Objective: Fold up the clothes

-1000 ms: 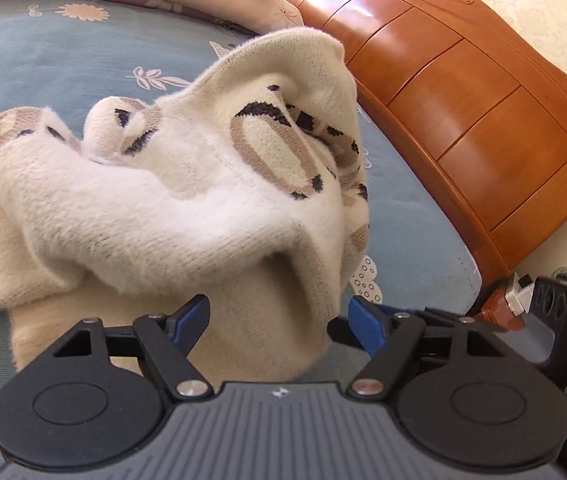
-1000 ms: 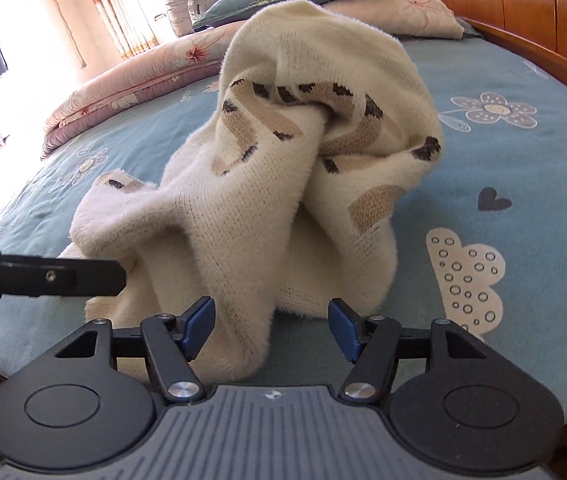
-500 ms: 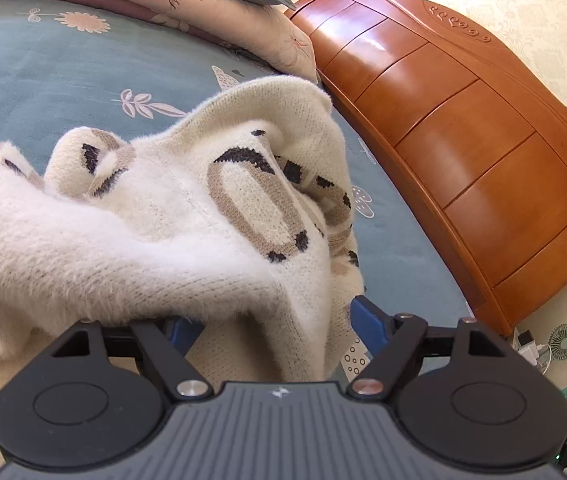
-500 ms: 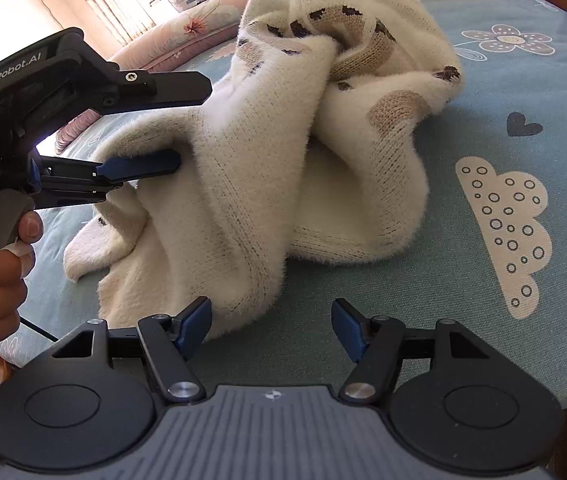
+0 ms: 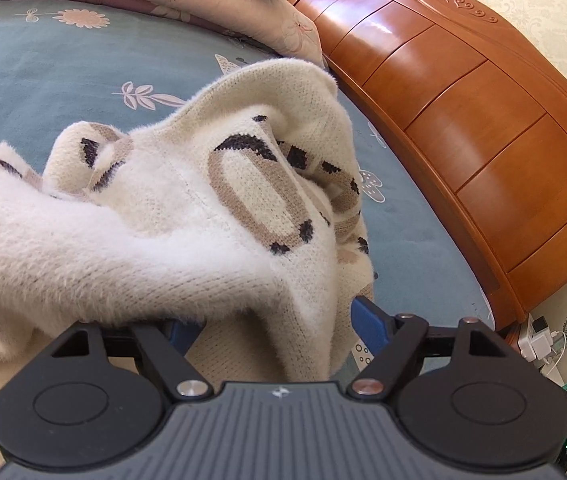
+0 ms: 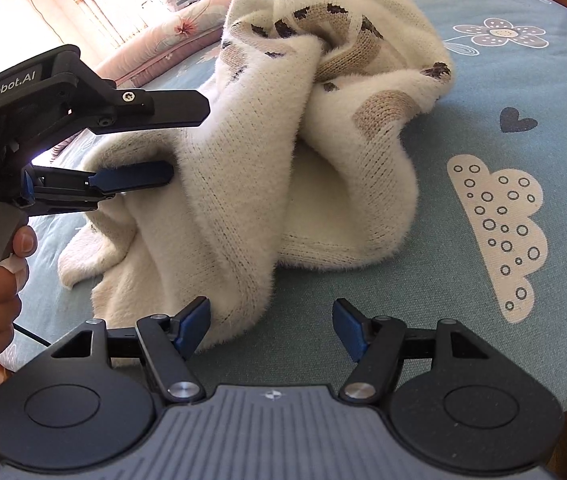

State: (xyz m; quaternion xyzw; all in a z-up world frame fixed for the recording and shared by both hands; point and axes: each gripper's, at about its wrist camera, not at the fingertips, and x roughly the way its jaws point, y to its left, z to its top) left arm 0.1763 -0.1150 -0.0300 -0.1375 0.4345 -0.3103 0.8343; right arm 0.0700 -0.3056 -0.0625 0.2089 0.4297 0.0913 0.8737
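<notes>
One cream sweater [image 5: 187,216] lies crumpled on the bed [image 6: 523,92], its folds burying the left gripper [image 5: 273,320]'s left pad. Both the left gripper and the right gripper [image 6: 271,326] gape wide, clamping nothing.

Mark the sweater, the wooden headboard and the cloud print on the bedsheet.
sweater [image 6: 243,184]: right wrist view, on the cream middle fold.
wooden headboard [image 5: 479,128]: left wrist view, on a middle panel.
cloud print [image 6: 499,224]: right wrist view, on its dotted centre.
</notes>
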